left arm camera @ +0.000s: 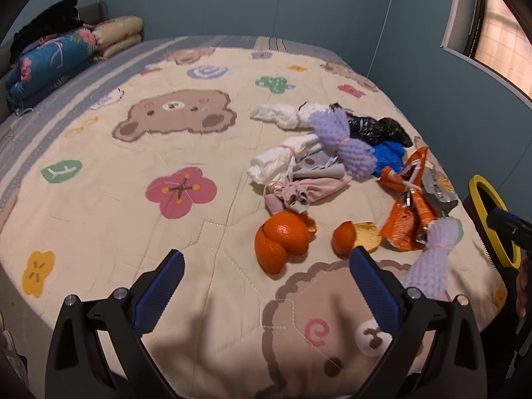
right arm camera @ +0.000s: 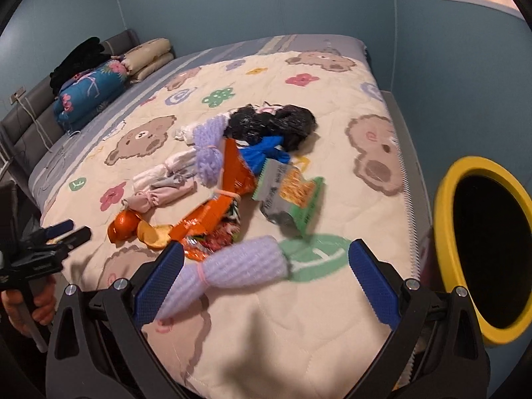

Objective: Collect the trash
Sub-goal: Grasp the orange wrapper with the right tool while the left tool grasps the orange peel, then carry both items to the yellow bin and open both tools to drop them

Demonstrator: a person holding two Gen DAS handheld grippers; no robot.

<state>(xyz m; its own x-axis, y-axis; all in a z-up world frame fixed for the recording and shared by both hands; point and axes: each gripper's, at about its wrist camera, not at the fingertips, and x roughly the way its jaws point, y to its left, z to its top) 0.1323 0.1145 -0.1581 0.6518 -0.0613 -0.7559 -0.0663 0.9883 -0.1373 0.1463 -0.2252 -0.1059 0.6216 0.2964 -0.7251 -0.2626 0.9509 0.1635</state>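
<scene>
Left wrist view gives me a bed covered by a cream quilt (left arm camera: pixel 99 219) printed with bears and flowers, teal walls behind it and a window (left arm camera: pixel 498 50) at the right; folded bedding (left arm camera: pixel 50 63) is stacked by the headboard; my left gripper (left arm camera: pixel 266 266) hovers over the quilt with its jaws spread wide and nothing between them. Trash lies clustered on the quilt's right half; I count two orange peel pieces (left arm camera: pixel 282 236), side by side nearest my left gripper; two lilac foam nets, one in the middle of the pile (left arm camera: pixel 339 139) and one (right arm camera: pixel 232 269) close in front of my right gripper (right arm camera: pixel 266 266), whose jaws also stand wide and hold nothing; one torn orange snack wrapper (right arm camera: pixel 229 196); one green and grey packet (right arm camera: pixel 292 196); one black bag (right arm camera: pixel 276 123); one blue bag (right arm camera: pixel 262 153); several tied white and pink bundles (left arm camera: pixel 286 163) that I cannot count exactly. A yellow-rimmed bin (right arm camera: pixel 445 199) stands just beside the bed's right edge.
</scene>
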